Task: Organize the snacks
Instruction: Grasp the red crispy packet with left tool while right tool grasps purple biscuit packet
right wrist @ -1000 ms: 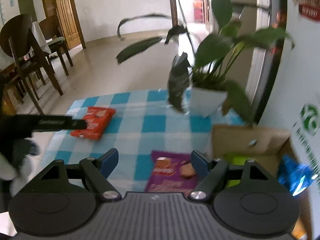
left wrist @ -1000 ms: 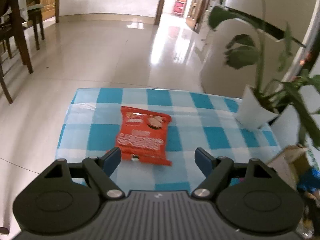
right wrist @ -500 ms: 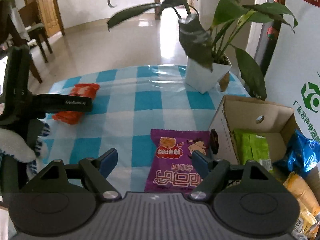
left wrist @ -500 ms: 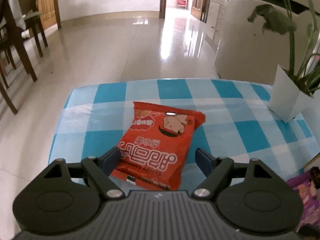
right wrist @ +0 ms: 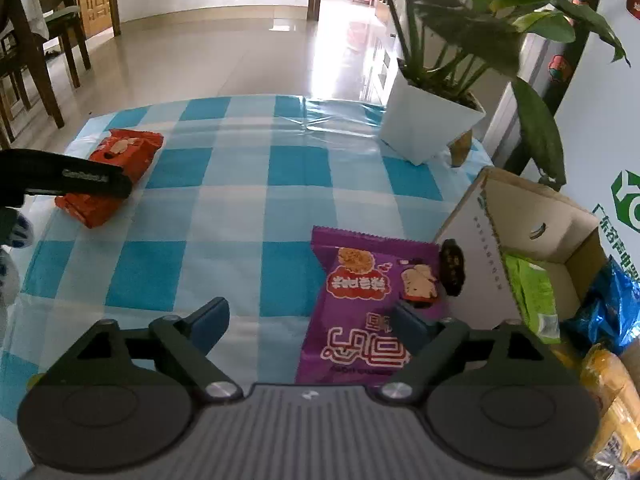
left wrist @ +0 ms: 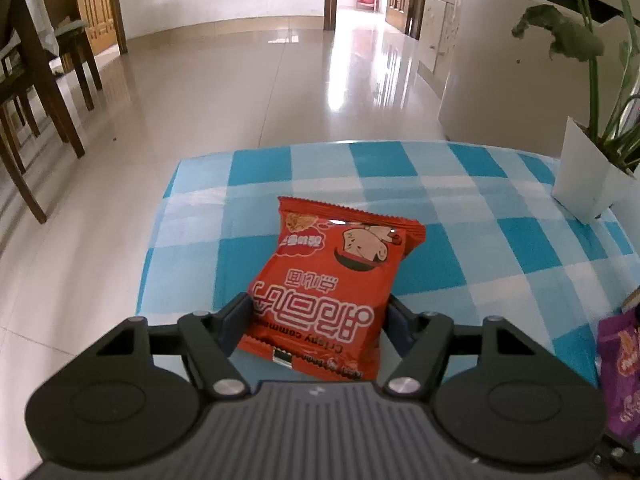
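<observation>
Far left: dark wooden chairs (left wrist: pixel 36 80) on a glossy tiled floor (left wrist: pixel 240 80), a doorway beyond.

Left part of a table (left wrist: pixel 460 264) under a blue-and-white checked cloth: a red snack packet (left wrist: pixel 332 280), lying flat, print upside down, near the table's left edge. Left gripper (left wrist: pixel 318 322) straddling the packet's near end, fingers (left wrist: pixel 236 320) having just been closing, now partly closed and snug against both side edges of the packet; firm pinch or mere contact, cannot tell. Seen from the right wrist view as a dark bar (right wrist: pixel 68 178) crossing the same red packet (right wrist: pixel 108 178), beside a gloved hand (right wrist: pixel 12 236) at the picture's left edge.

Near middle of the table: a purple snack packet (right wrist: pixel 360 304), lying flat, its right edge touching the wall of a cardboard box (right wrist: pixel 476 264). Right gripper (right wrist: pixel 308 320) above it, fingers (right wrist: pixel 208 320) having just been opening, now spread wide; the left one over bare cloth well left of the packet, the right one over the packet's right side. Nothing gripped.

Far right of the table: a white pot (right wrist: pixel 428 124) holding a leafy green plant (right wrist: pixel 480 24).

Near right: the open cardboard box, a green packet (right wrist: pixel 532 296) inside. Just right of the box, a blue packet (right wrist: pixel 608 304) and a yellow packet (right wrist: pixel 612 392).
</observation>
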A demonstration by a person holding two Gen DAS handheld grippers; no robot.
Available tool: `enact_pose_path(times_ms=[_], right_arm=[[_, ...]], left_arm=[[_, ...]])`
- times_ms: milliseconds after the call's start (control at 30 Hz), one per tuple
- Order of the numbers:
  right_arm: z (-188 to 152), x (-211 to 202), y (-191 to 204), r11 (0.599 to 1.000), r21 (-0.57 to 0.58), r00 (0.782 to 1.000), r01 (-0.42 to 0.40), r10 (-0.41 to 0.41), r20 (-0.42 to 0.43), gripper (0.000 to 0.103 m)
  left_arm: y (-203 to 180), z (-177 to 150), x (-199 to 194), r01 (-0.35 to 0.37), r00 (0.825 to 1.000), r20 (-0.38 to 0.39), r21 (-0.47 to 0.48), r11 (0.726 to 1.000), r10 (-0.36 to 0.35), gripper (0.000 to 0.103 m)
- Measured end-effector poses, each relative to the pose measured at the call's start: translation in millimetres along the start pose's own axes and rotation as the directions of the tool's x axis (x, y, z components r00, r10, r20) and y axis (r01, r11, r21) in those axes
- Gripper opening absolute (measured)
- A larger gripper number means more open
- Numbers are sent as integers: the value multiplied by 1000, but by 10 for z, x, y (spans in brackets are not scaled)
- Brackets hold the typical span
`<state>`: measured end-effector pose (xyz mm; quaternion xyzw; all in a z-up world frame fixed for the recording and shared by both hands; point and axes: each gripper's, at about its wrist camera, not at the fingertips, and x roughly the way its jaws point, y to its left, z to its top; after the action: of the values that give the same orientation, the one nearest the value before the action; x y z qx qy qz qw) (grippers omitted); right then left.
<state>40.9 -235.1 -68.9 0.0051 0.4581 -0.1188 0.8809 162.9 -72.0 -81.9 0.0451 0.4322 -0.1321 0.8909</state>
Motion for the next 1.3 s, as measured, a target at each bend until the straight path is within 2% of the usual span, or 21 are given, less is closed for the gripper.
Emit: enact_pose_path(times_ms=[133, 200, 267, 467, 533, 667, 800, 900, 1033, 1167, 1300], right_arm=[[-5, -10, 70, 1000, -12, 1000, -5, 5, 1, 94], [6, -42, 89, 999, -7, 999, -34, 34, 2, 94], [17, -80, 124, 999, -22, 999, -41, 42, 18, 92], [92, -97, 79, 995, 45, 992, 93, -97, 83, 96], [114, -51, 53, 989, 69, 989, 128, -132, 61, 98], [116, 38, 19, 981, 131, 989, 141, -145, 26, 99], [88, 204, 39, 970, 168, 984, 177, -169, -62, 103], [68, 263, 107, 962, 158, 974, 224, -215, -68, 103], [80, 201, 130, 971, 172, 986, 165, -161, -35, 103], [80, 146, 219, 988, 126, 996, 91, -90, -10, 103], [114, 139, 208, 987, 136, 996, 90, -90, -7, 103]], left_arm=[[85, -52, -75, 27, 999, -23, 17, 999, -27, 69], [111, -93, -107, 36, 999, -29, 23, 999, -35, 69], [137, -124, -143, 48, 998, -34, 29, 998, -47, 69], [150, -191, -235, 58, 998, -33, 55, 997, -56, 67], [148, -210, -254, 58, 998, -33, 59, 997, -56, 67], [148, -211, -292, 64, 998, -32, 49, 997, -63, 67], [126, -221, -350, 74, 997, -26, 60, 995, -73, 66], [129, -236, -378, 89, 996, -33, 54, 995, -88, 66], [142, -247, -381, 98, 995, -35, 65, 993, -96, 65], [154, -222, -388, 100, 995, -16, 84, 991, -99, 65], [119, -187, -366, 98, 995, 1, 103, 990, -99, 68]])
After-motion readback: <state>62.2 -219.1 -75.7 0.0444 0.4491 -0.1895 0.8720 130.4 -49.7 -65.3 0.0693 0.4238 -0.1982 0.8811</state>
